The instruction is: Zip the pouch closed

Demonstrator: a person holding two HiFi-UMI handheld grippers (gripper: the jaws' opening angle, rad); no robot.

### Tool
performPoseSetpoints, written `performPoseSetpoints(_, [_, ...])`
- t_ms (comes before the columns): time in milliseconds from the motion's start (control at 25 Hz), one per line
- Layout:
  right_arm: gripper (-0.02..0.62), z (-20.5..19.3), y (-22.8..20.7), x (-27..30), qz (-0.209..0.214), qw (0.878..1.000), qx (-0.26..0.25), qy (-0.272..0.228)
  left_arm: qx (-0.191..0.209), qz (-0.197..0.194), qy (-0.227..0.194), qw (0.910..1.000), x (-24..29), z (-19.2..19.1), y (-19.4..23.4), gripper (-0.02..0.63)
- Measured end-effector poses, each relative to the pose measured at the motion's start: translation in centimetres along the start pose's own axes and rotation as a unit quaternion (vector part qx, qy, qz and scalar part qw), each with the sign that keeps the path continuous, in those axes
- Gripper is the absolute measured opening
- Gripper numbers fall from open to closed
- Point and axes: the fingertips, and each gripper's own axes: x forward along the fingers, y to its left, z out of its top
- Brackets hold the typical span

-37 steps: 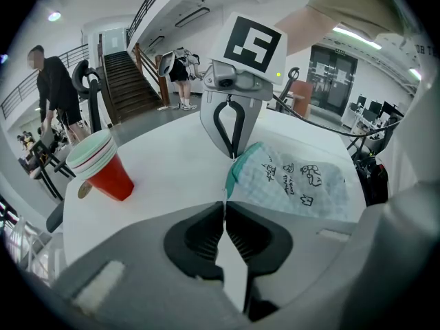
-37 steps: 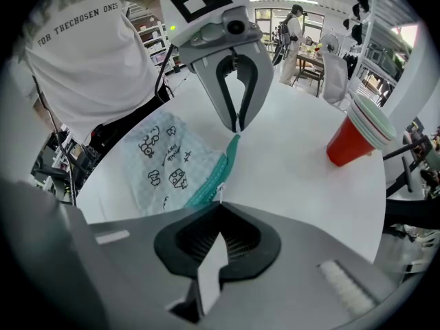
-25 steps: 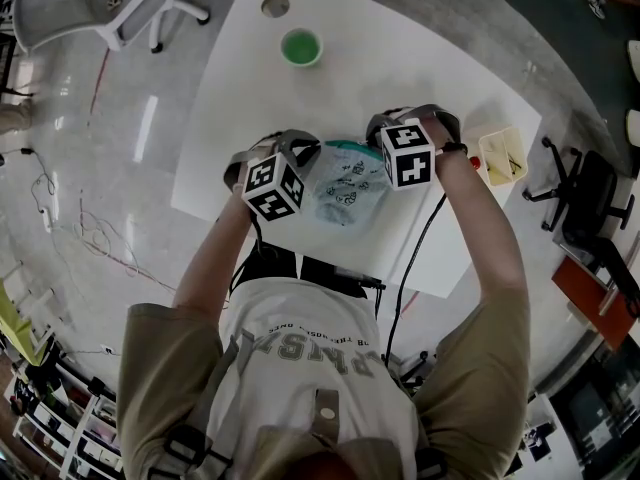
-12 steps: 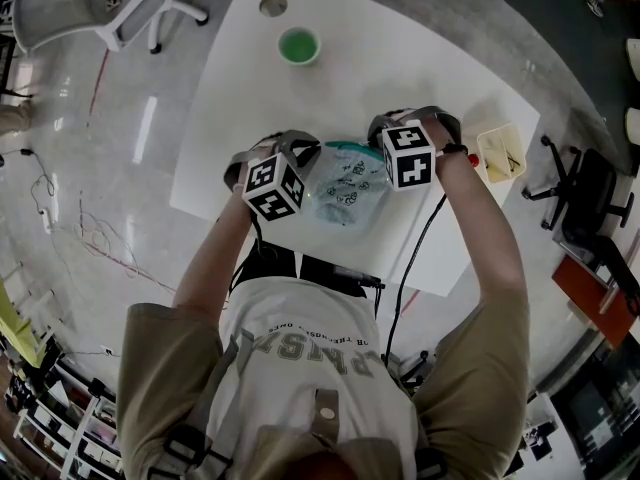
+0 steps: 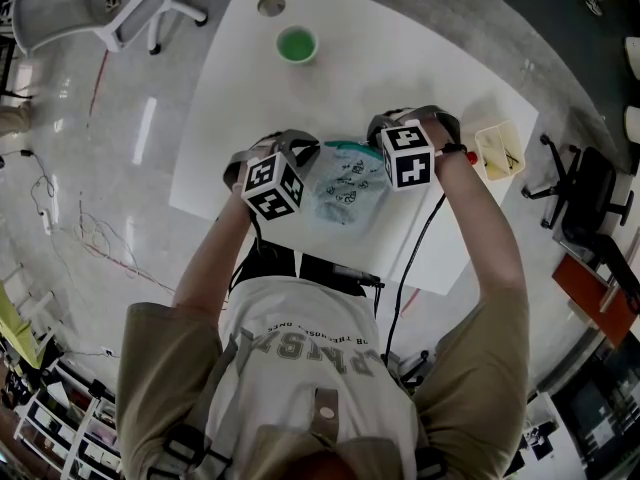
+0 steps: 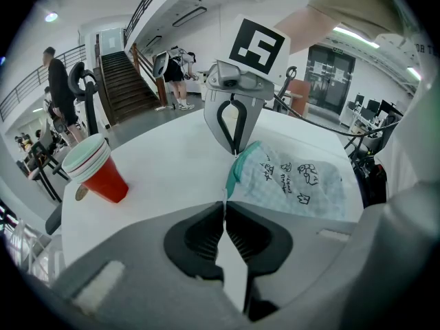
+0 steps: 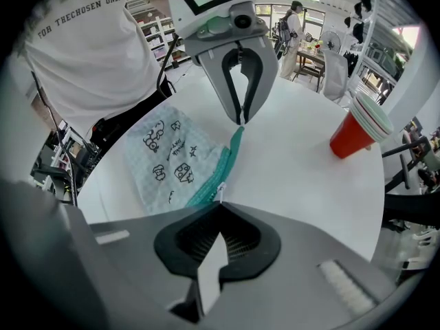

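Two ends of pouch [image 5: 345,183], pinched by left tool [image 6: 224,208], right tool [image 7: 218,208]

Bright, even overhead light is falling on my white table [image 5: 260,118], and the glossy floor [image 5: 90,168] to its left is throwing back pale streaks of glare. Both gripper views are bulging like fisheyes and darkening to black at their corners. My own jaws, nearest the lenses, are blurring softly, while the print on the pouch [image 6: 295,181] is reading crisp. A ceiling lamp [image 6: 49,17] far left is blowing out.
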Motion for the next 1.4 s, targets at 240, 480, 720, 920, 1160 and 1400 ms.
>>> performPoseSetpoints(240, [-0.002, -0.1, 0.1, -0.1, -0.001, 1.0, -0.001, 0.002, 0.0, -0.001, -0.001, 1.0, 0.0, 0.1, -0.2, 0.023])
performPoseSetpoints(480, [-0.002, -0.5, 0.4, -0.1, 0.003, 1.0, 0.0, 0.01, 0.002, -0.001, 0.0, 1.0, -0.1, 0.2, -0.2, 0.023])
performPoseSetpoints(720, [-0.002, -1.1, 0.5, -0.5, 0.001, 1.0, 0.019, 0.006, -0.02, -0.002, -0.001, 0.9998, -0.3, -0.6, -0.2, 0.023])
performPoseSetpoints(920, [-0.002, -1.2, 0.8, -0.1, 0.002, 1.0, 0.014, 0.014, -0.018, -0.003, 0.001, 0.9998, 0.0, -0.6, -0.5, 0.023])
performPoseSetpoints(1160, [-0.002, -2.5, 1.5, 0.2, 0.009, 0.999, 0.021, 0.026, -0.021, 0.002, 0.008, 0.9997, -0.2, -1.5, 0.0, 0.023])
performPoseSetpoints(1400, [-0.002, -3.6, 2.3, 0.0, 0.015, 0.999, 0.033, 0.036, -0.024, 0.006, 0.017, 0.9995, -0.6, -2.3, 0.1, 0.023])
